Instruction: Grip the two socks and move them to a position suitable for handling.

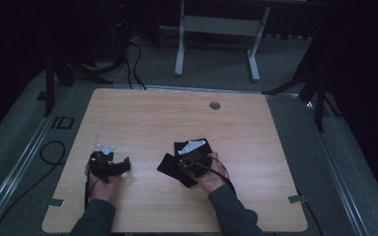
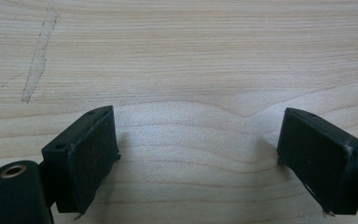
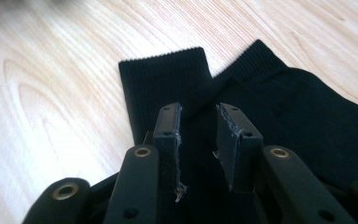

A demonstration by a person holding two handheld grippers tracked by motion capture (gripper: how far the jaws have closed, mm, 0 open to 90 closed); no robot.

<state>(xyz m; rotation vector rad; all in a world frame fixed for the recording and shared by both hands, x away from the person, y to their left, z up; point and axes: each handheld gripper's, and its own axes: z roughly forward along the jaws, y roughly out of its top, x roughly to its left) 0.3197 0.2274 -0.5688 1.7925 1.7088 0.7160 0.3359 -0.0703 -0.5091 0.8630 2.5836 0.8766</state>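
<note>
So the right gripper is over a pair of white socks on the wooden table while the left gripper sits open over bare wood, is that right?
Not quite: the socks are black, not white, as the right gripper view shows. The rest holds: the right gripper is over them on the wooden table, and the left gripper sits open over bare wood.
</note>
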